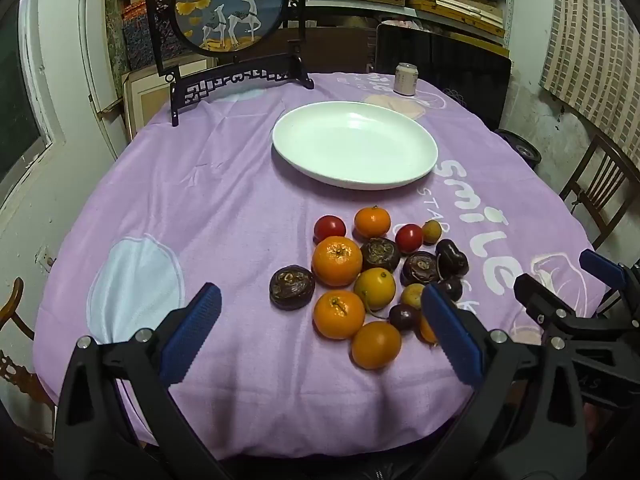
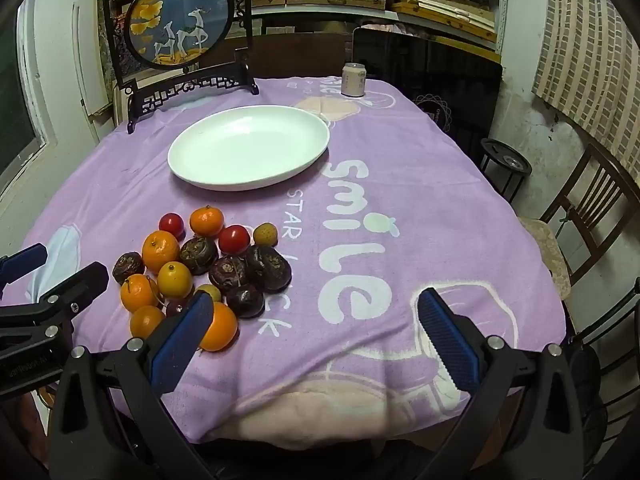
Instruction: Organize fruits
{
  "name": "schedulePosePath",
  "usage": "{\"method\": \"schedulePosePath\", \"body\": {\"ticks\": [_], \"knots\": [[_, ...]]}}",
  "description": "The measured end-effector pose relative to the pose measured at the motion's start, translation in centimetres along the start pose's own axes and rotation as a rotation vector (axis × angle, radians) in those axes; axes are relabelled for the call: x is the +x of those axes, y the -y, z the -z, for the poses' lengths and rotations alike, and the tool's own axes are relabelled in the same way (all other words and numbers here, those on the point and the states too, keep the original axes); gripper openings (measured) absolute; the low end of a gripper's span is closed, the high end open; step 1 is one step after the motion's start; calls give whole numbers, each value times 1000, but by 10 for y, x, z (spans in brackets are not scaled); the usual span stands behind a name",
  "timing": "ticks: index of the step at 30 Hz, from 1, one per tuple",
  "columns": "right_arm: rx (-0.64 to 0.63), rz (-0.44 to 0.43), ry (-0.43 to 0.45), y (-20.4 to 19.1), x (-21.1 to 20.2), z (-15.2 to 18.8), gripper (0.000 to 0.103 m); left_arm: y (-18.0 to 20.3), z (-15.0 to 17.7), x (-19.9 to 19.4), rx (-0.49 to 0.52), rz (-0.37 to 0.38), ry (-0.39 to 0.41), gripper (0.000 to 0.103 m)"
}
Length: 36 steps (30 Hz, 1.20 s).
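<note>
My left fingers (image 1: 320, 322) and right fingers (image 2: 320, 326) were spread, empty; the mixed orange, red and brown fruit pile (image 1: 372, 276) lay at six o'clock of the white oval plate (image 1: 354, 144).

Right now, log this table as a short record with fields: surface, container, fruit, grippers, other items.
surface: purple tablecloth printed with "smile"
container: white plate, nothing on it, beyond the fruit
fruit: loose pile on the cloth, none on the plate; oranges, two red tomatoes, dark brown wrinkled fruits, small yellow ones
left gripper: jaws wide apart, holding nothing, near the pile
right gripper: jaws wide apart, holding nothing, pile to its left
other items: can and framed deer screen at the far edge
</note>
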State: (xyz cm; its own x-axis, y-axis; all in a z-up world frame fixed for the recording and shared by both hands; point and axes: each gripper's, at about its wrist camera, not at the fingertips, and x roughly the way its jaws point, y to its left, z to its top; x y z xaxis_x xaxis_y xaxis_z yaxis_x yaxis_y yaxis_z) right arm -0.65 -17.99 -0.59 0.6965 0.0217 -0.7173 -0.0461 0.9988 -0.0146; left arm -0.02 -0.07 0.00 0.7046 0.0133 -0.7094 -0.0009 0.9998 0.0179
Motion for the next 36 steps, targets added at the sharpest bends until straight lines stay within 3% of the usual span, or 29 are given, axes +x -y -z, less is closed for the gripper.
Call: {"method": "schedulePosePath", "body": {"ticks": [36], "knots": [[10,-5,5,1,-3,3,102,-1,6,1,-14,12,-11,101]]}}
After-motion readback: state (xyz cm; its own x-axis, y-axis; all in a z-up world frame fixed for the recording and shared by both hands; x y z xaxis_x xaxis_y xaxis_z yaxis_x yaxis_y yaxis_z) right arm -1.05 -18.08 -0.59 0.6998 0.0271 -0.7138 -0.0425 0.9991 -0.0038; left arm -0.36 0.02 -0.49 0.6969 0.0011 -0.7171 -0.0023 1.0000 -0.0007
